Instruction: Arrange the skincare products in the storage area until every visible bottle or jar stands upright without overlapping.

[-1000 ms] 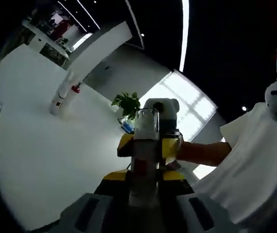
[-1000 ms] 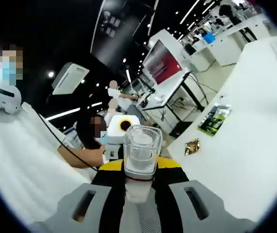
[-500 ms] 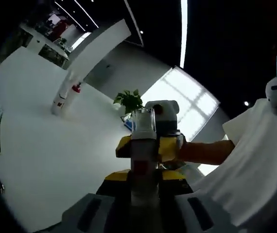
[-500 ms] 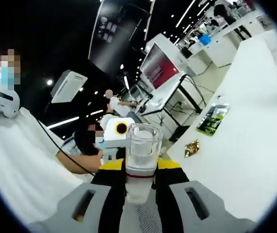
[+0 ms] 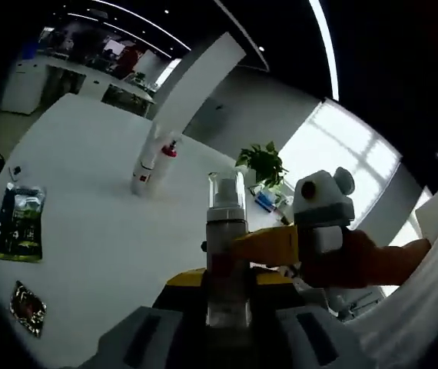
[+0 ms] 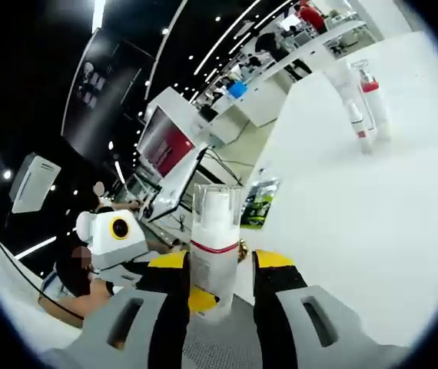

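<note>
White counter (image 5: pixel 88 223) carries two upright bottles (image 5: pixel 151 159). Left tongs (image 5: pixel 227 323) and right tongs (image 6: pixel 217 307) both grip one clear-capped, red-banded pump bottle (image 5: pixel 227 254).

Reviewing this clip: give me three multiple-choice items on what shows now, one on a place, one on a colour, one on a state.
1. Where does the dark green packet lie?
A. on the white table
B. between a claw's jaws
C. on the potted plant

2. What colour is the band on the pump bottle?
A. blue
B. red
C. green

3. How do the two far bottles stand on the table?
A. lying flat
B. stacked
C. upright, side by side

Answers: 1 A, it rests flat on the tabletop in the left gripper view. 2 B, a red ring circles its neck in the right gripper view. 3 C, both stand on their bases, close together.
</note>
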